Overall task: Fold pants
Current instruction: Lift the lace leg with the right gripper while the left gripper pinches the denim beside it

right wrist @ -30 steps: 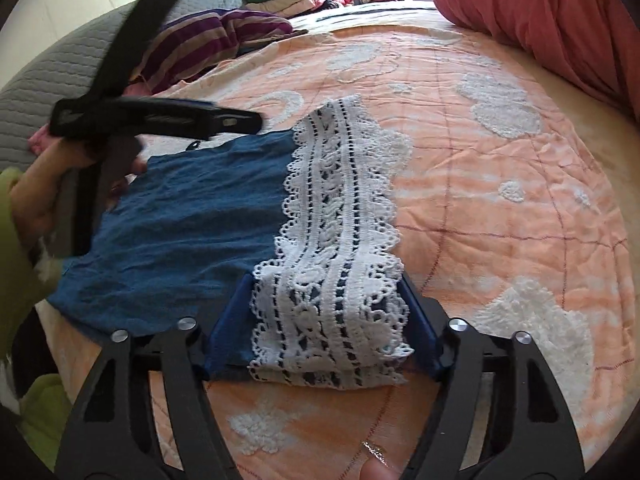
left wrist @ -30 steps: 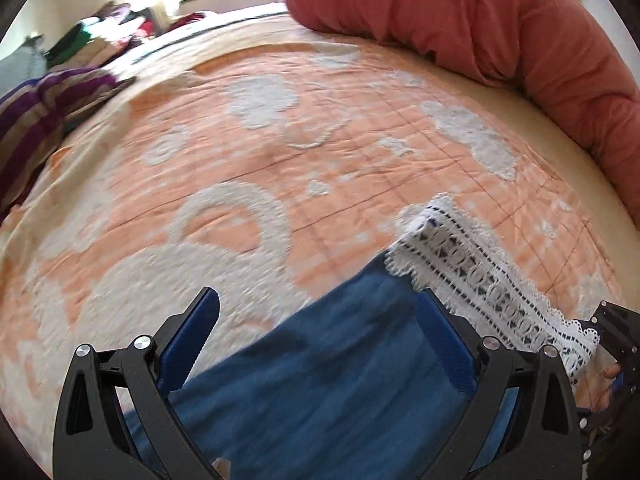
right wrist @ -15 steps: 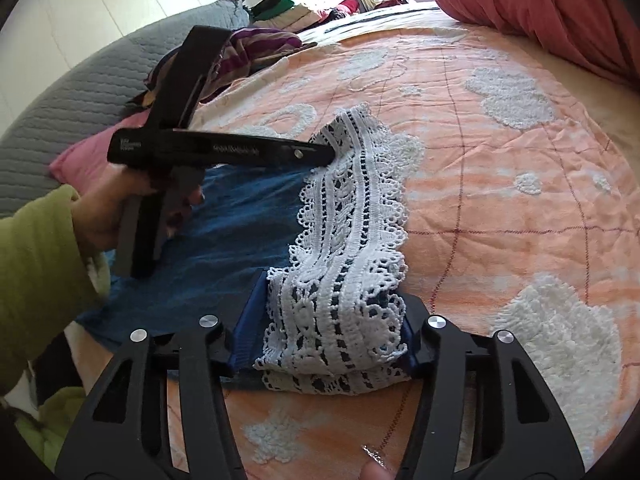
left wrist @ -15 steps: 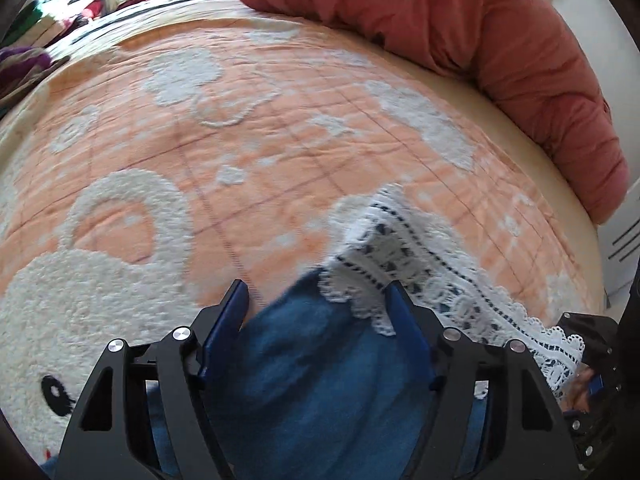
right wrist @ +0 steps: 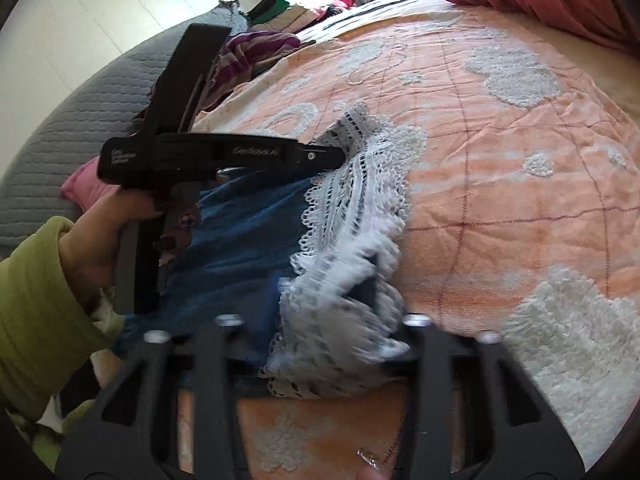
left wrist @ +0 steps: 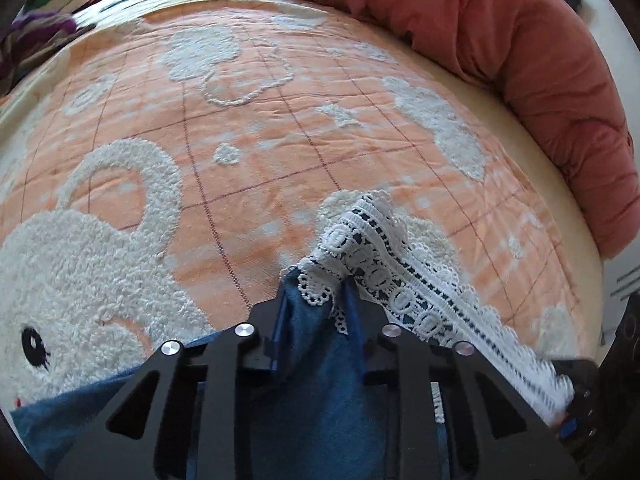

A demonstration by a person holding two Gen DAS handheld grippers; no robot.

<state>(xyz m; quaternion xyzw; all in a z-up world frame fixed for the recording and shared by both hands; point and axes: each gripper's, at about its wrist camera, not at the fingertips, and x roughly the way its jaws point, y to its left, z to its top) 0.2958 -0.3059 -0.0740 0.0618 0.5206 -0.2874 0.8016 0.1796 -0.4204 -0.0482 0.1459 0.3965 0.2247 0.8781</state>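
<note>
Blue pants [left wrist: 320, 380] with a white lace hem [left wrist: 380, 248] lie on an orange bedspread [left wrist: 240, 128]. In the left wrist view my left gripper [left wrist: 316, 304] is closing on the far corner of the hem, with blue cloth and lace bunched between its pads. The right wrist view shows that gripper's tip [right wrist: 336, 156] at the lace [right wrist: 360, 184], held by a hand in a green sleeve [right wrist: 40, 300]. My right gripper [right wrist: 332, 320] is closing on the near end of the lace, which is gathered and blurred between its fingers. The blue cloth [right wrist: 248, 232] spans between both grippers.
A red duvet [left wrist: 520, 60] is rolled along the bed's far right side. A striped garment [right wrist: 256, 48] and a pile of clothes [right wrist: 304, 0] lie at the far left. A grey quilted cover [right wrist: 60, 120] and a pink cushion [right wrist: 80, 188] border the left edge.
Both grippers have narrowed from wide open onto the hem. The left one came down and forward to the lace corner. The lace now bunches and lifts in each.
</note>
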